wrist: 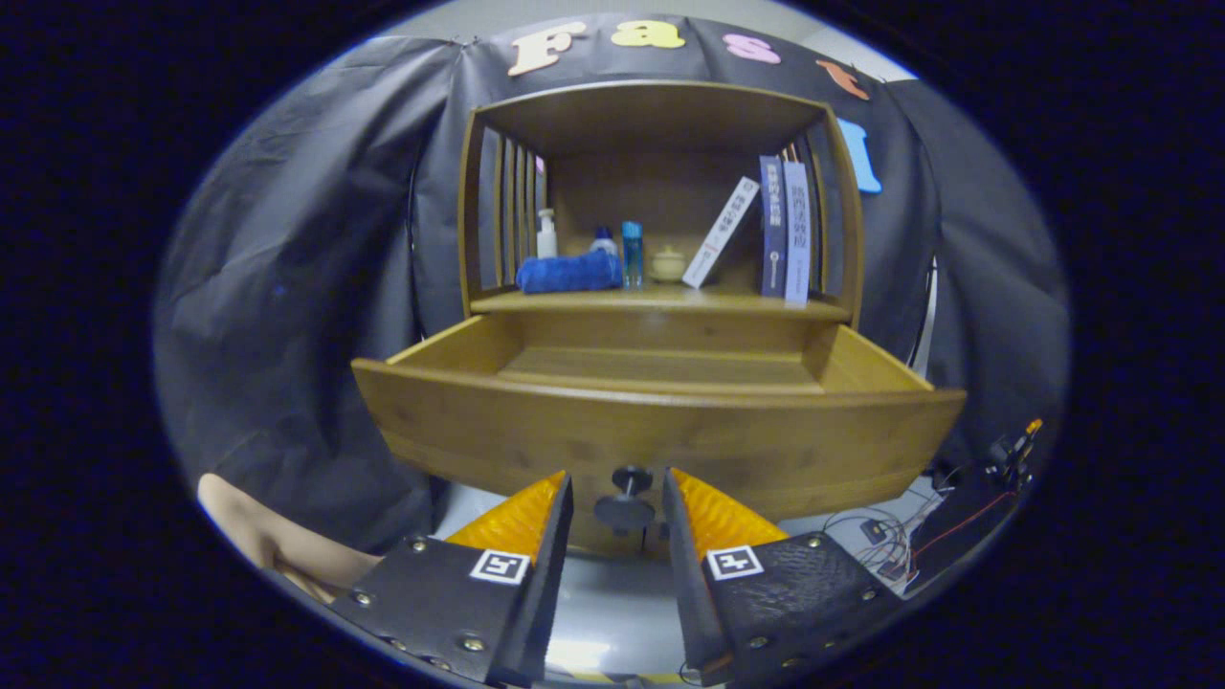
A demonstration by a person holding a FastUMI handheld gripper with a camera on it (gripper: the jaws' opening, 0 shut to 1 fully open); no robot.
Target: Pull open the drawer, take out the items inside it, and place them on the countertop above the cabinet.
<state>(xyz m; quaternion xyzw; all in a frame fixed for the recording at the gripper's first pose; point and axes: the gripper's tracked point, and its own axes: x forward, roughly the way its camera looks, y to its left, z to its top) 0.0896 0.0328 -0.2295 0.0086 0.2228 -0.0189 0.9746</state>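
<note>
black cloth hangs behind everything, and against it in the middle of the frame stands a wooden cabinet [660, 105] with an open shelf. below the shelf the drawer [660, 431] is pulled well out, its front board filling the centre; what shows of its floor looks bare, though the front board hides the near part. on the countertop [660, 300] above it sit a rolled blue towel [568, 273], a few books [785, 230] leaning at the right, some small bottles [632, 254] and a little jar [667, 264]. the drawer's knob [627, 498] sits low in the frame, between the jaws of the gripper [617, 498], which stand apart with a gap on either side of it, pressing on nothing. the pull seems done, so the next move would be to lift over the front board and check inside for anything left.
</note>
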